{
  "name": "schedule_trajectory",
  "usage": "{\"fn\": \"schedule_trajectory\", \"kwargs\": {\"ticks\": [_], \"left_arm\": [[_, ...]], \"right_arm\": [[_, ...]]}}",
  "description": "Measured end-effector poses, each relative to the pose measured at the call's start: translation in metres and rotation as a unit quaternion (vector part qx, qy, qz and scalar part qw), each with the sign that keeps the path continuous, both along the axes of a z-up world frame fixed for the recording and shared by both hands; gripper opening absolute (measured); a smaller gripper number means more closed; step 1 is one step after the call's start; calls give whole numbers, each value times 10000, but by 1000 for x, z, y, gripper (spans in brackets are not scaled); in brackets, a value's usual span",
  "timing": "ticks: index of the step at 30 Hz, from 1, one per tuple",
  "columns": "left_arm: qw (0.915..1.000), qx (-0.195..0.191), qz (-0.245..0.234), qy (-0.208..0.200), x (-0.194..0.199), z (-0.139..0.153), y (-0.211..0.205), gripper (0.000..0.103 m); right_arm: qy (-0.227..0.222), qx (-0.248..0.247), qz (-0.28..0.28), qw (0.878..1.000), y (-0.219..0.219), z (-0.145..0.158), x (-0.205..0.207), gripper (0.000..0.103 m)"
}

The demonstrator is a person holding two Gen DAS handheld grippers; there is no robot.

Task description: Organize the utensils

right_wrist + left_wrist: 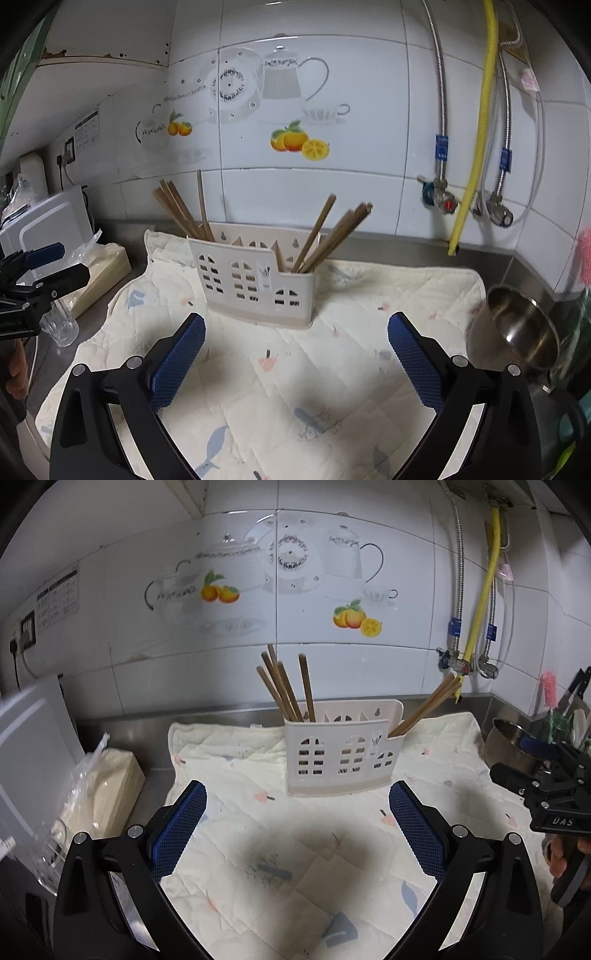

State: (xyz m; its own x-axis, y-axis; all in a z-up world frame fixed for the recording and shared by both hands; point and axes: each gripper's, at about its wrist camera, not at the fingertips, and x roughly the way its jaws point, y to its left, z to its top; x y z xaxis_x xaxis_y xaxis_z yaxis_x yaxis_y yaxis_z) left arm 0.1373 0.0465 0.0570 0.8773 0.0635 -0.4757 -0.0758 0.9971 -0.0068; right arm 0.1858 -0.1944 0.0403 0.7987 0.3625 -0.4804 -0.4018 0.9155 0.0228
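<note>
A cream plastic utensil holder (341, 755) (255, 278) stands upright on a patterned cloth (288, 849) (295, 369). Several brown wooden chopsticks (286, 686) (181, 210) lean in its left compartment. Another bunch of chopsticks (424, 707) (328, 236) leans out of its right compartment. My left gripper (297, 805) hovers over the cloth in front of the holder, open, with nothing between its blue pads. My right gripper (295, 336) is likewise open and empty in front of the holder; in the left wrist view the right gripper (546, 786) sits at the right edge.
A steel bowl (517, 332) (509, 742) lies at the cloth's right edge. A drinking glass (61, 326) and a wrapped stack of napkins (107, 790) sit left of the cloth. A white appliance (33, 738) stands far left. Pipes and valves (443, 199) run along the tiled wall.
</note>
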Motion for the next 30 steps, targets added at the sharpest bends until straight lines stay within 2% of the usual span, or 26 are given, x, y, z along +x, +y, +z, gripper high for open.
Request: {"fn": "schedule_trajectory", "kwargs": {"ticks": [6, 14, 30], "left_arm": [[9998, 128, 157, 88, -6, -10, 0, 98], [9997, -132, 182, 116, -16, -19, 7, 98], [9991, -212, 287, 211, -25, -30, 11, 98]], "right_arm": [[79, 71, -113, 9999, -4, -9, -5, 96], [129, 47, -173, 9998, -6, -16, -13, 96], [192, 70, -98, 9997, -3, -20, -20, 96]]}}
